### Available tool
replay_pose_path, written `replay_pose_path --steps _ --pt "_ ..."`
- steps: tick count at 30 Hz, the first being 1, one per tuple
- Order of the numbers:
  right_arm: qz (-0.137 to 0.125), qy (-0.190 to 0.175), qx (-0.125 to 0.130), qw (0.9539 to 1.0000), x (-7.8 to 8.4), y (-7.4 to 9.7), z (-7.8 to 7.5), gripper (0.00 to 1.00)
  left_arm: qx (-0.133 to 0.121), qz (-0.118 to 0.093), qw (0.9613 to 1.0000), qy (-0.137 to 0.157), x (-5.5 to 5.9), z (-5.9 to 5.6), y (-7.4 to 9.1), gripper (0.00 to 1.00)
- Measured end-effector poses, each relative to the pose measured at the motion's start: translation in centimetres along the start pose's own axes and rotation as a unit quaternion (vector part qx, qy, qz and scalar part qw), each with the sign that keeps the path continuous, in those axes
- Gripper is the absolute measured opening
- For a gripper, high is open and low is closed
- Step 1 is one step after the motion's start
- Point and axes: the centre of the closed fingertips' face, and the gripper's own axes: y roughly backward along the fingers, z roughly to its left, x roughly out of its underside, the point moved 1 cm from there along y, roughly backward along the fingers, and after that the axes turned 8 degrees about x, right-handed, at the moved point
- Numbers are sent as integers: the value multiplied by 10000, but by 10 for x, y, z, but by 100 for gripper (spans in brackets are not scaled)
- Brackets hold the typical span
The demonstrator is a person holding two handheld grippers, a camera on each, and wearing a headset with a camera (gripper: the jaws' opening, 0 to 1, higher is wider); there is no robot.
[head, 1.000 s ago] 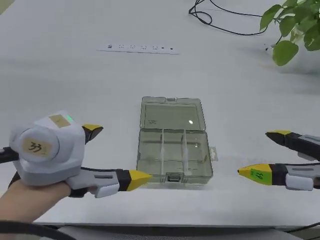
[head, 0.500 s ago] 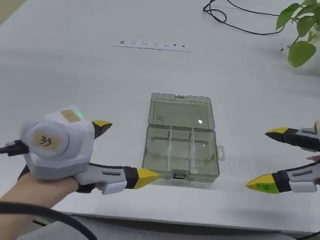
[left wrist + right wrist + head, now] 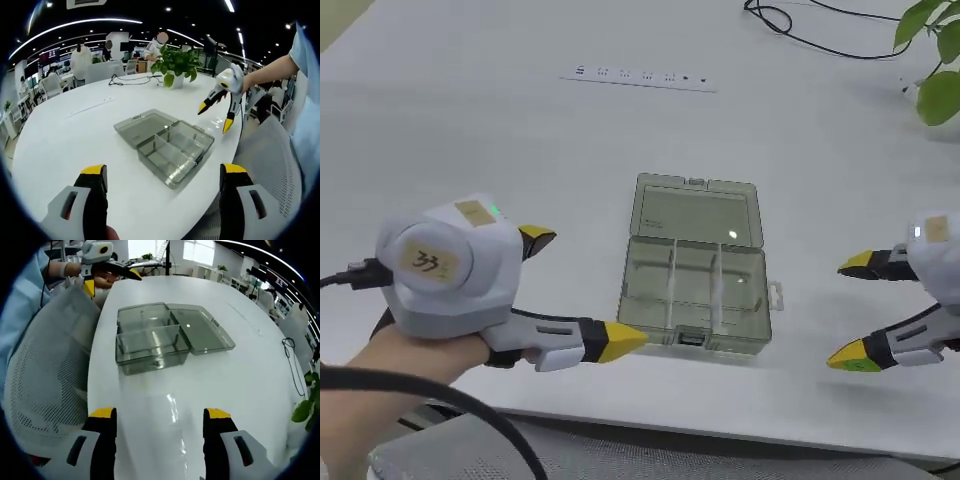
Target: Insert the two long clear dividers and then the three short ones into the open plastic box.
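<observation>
The clear plastic box [image 3: 695,270] sits open on the white table, lid laid back away from me. Two long clear dividers [image 3: 672,282] stand lengthwise inside its tray. My left gripper [image 3: 582,288] is open just left of the box, its near fingertip by the front left corner. My right gripper [image 3: 850,310] is open a little way off the box's right side, holding nothing. In the left gripper view the box [image 3: 165,142] lies ahead of my open left gripper [image 3: 162,170], with the right gripper [image 3: 220,105] beyond. The right gripper view shows the box [image 3: 155,335] past my open right gripper [image 3: 160,415].
A small clear piece [image 3: 775,295] lies against the box's right side. A white power strip [image 3: 640,78] lies at the back, a black cable [image 3: 800,30] and a green plant [image 3: 935,60] at the back right. The table's front edge [image 3: 720,430] runs just below the grippers.
The head camera has shifted, so the box appears further right and up. Both grippers stay open on either side of the box, with no clear move relative to it.
</observation>
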Motion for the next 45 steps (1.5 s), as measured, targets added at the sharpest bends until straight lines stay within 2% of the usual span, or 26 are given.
replay_pose_path --steps 2,5,7,8,11,12,14,17,22,26,31,34,38,42,45 --pt "65 36 -84 9999 1 -1 1 69 -2 3 10000 7 1 0 0 95" --pt "220 202 -154 9994 11 -7 -5 62 -4 -2 10000 24 1 0 1 95" --pt "401 354 -151 9985 15 -10 -5 60 -13 0 10000 17 2 0 1 95" --pt "601 406 -109 9973 20 -10 -7 59 -6 3 10000 28 2 0 1 95" --pt "570 369 -118 9976 16 -14 -5 53 -7 17 10000 5 2 0 2 95" --pt "668 425 -126 9968 17 -14 -5 50 -9 13 10000 11 2 0 3 95" --pt "631 412 -172 9970 13 -15 -2 49 -37 5 10000 7 2 2 4 95" --pt "711 633 -192 9953 11 -18 2 47 -69 -12 10000 20 1 3 6 95" --pt "778 746 -279 9938 9 -20 9 44 -72 -18 10000 43 3 3 6 94" --pt "814 782 -286 9932 11 -21 7 42 -65 -21 10000 58 4 2 6 94" --pt "926 842 -320 9916 21 -26 1 40 -46 -6 10000 64 5 1 5 94" --pt "921 899 -328 9911 22 -27 -2 39 -41 -12 10000 68 4 1 4 94" --pt "924 714 -382 9924 21 -27 -2 38 -26 -13 10000 56 3 1 3 94" --pt "937 769 -378 9919 23 -29 -6 36 -2 -23 10000 49 2 2 1 94" --pt "964 862 -402 9908 20 -29 -2 34 17 -25 10000 61 2 1 0 94"
